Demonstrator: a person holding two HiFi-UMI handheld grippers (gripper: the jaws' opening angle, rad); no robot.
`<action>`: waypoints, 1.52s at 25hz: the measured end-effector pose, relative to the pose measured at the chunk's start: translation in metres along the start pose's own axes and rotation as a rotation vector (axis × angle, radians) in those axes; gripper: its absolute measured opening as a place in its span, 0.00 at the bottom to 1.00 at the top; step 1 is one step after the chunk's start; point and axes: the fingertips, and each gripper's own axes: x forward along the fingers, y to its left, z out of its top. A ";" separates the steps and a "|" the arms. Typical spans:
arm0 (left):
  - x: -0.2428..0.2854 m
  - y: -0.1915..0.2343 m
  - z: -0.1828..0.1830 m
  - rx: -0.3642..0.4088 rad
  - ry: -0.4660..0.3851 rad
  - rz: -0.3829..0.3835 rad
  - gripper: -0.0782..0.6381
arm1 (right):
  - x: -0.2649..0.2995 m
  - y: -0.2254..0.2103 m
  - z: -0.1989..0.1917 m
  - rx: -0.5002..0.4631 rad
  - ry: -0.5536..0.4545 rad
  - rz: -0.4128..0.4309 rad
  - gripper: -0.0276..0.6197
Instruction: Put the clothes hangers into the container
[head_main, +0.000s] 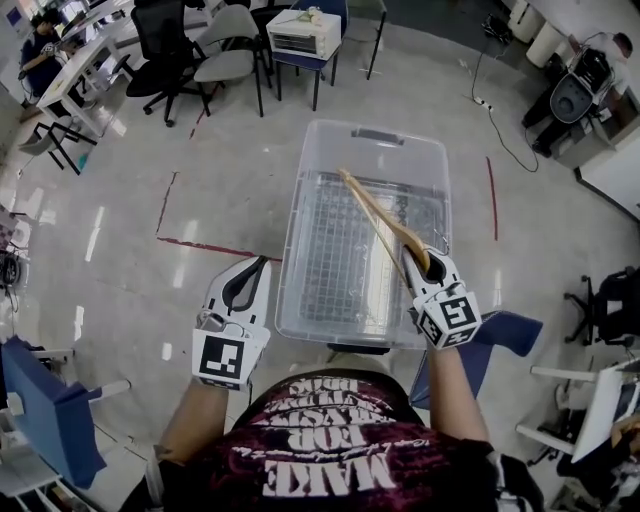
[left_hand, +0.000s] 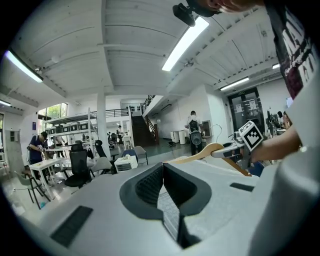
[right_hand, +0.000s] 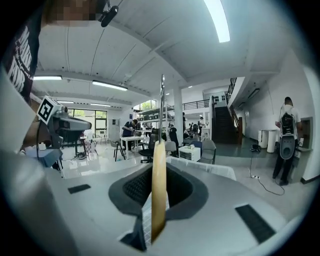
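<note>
Tan hanger (head_main: 381, 221), clear container (head_main: 297, 240), white left gripper (head_main: 256, 268) and right gripper (head_main: 428, 262) with black-and-white markers, red floor tape (head_main: 215, 247)

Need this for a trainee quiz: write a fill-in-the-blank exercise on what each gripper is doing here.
1. The right gripper is shut on a wooden ____.
2. The left gripper, jaws together, holds ____.
3. The right gripper's load is over the clear plastic ____.
Missing words: hanger; nothing; container.
</note>
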 end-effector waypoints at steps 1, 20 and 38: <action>0.001 0.002 0.000 0.002 0.002 0.009 0.12 | 0.005 -0.003 -0.008 0.010 0.013 0.005 0.14; 0.019 0.006 0.002 0.008 0.057 0.106 0.12 | 0.085 -0.046 -0.175 0.305 0.322 0.099 0.14; 0.021 -0.004 -0.017 -0.022 0.151 0.188 0.12 | 0.115 -0.011 -0.321 0.491 0.590 0.263 0.15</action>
